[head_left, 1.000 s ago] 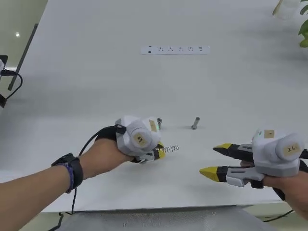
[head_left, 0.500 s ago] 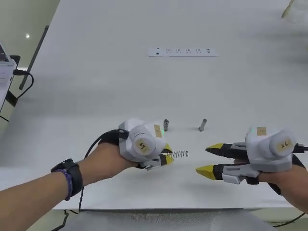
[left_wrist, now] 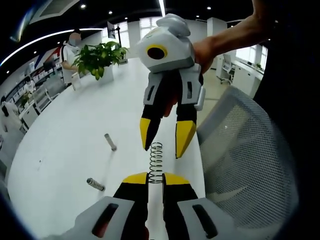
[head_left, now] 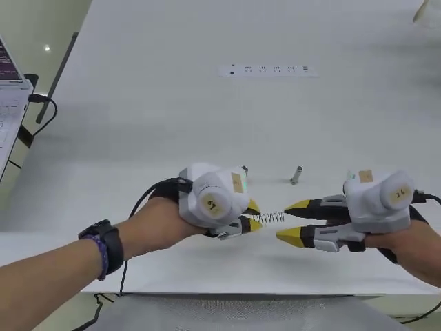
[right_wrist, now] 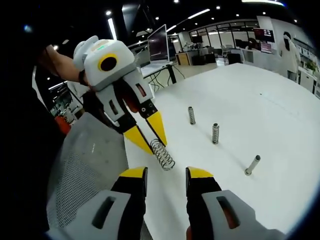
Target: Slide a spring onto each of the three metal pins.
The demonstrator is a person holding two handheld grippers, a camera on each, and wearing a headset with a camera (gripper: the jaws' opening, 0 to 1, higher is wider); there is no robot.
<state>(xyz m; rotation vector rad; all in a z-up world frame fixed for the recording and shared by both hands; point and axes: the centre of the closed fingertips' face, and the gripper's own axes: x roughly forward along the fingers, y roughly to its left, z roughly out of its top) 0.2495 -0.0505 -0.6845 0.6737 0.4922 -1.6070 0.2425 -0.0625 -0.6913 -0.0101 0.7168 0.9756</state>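
White workbench (head_left: 138, 124) runs to the far edge, with a laptop (head_left: 7, 83) at the left border and a power strip (head_left: 269, 70) at upper centre of the head view. Left of centre, low in the frame, the left gripper (head_left: 255, 216) is clamped on one end of a spring (head_left: 273, 218), which sticks out to the right, off the surface. A second ago the right gripper (head_left: 288, 221) was well apart at the lower right. It has now closed that gap, and its yellow tips sit either side of the spring's free end. Its jaws are spread and not yet pinching, as the left gripper view shows.

That looks like a handover, or a two-ended hold, about to happen. Above the spring, a bare pin (head_left: 296, 175) waits. In the right gripper view, two other pins (right_wrist: 191, 115) (right_wrist: 215, 133) at upper right already wear springs, so this one is probably the last.
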